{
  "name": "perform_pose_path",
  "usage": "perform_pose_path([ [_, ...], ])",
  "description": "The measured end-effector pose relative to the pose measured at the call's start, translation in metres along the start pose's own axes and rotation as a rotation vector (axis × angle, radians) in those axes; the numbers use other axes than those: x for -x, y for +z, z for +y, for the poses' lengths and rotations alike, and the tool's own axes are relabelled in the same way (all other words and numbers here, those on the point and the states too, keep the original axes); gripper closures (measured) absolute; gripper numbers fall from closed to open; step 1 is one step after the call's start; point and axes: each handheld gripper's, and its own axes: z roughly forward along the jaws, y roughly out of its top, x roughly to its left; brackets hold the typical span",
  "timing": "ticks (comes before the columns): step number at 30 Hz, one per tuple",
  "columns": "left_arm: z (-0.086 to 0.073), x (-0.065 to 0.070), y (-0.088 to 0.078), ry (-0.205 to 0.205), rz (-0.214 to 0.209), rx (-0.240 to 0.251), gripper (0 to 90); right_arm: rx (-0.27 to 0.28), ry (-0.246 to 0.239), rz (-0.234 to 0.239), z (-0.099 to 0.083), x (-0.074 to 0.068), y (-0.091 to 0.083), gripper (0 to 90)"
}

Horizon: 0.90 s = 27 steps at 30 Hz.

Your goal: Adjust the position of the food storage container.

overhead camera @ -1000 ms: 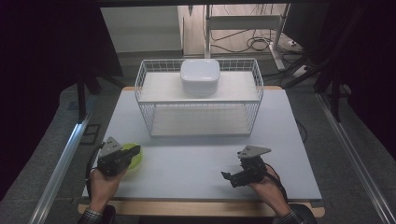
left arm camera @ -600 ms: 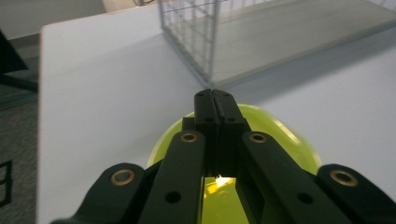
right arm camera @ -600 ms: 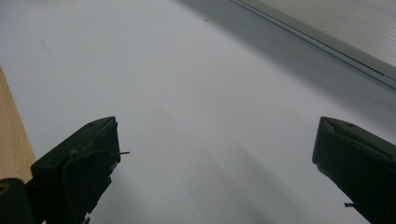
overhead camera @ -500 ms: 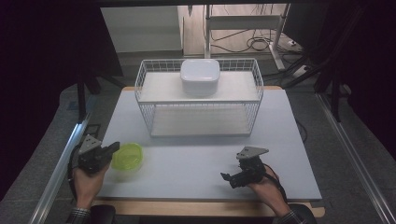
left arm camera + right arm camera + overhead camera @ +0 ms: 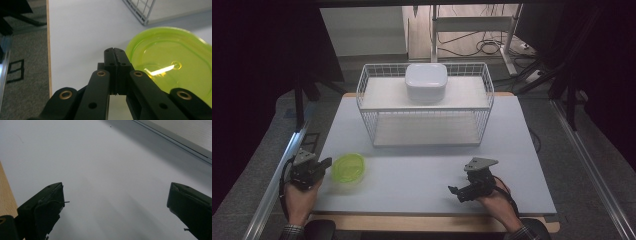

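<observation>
A lime-green translucent round lid (image 5: pixel 348 168) lies flat on the white table (image 5: pixel 412 170) near its front left. My left gripper (image 5: pixel 327 163) is just left of it at the table's left edge, jaws pointing at it. In the left gripper view the jaws (image 5: pixel 115 53) are shut with nothing between them, their tips beside the lid's (image 5: pixel 170 65) near rim. My right gripper (image 5: pixel 455 191) rests low at the front right, pointing left. Its jaws (image 5: pixel 115 202) stand wide open over bare table.
A white wire rack (image 5: pixel 424 107) stands at the middle back of the table, with a white lidded container (image 5: pixel 426 81) on its upper shelf. The rack's corner (image 5: pixel 140 12) is beyond the lid. The table's wooden front edge (image 5: pixel 6 192) is close to my right gripper.
My left gripper has drawn back to the left, off the green lid, to the table's left edge. The lid now lies uncovered. The right gripper has not moved.
</observation>
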Motion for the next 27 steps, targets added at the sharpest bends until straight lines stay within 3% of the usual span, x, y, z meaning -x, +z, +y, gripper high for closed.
perform_pose_path([
  [6, -0.011, -0.002, 0.000, -0.029, -0.014, -0.057, 90.0, -0.006, -0.001, -0.003, 0.000, 0.000, 0.001, 1.6],
  [10, -0.015, -0.002, -0.001, -0.039, -0.037, -0.068, 90.0, -0.009, -0.003, -0.004, 0.000, 0.000, 0.001, 1.6],
  [27, -0.011, 0.017, 0.013, -0.009, -0.123, -0.134, 90.0, -0.026, -0.014, -0.002, -0.001, -0.003, 0.004, 1.8],
])
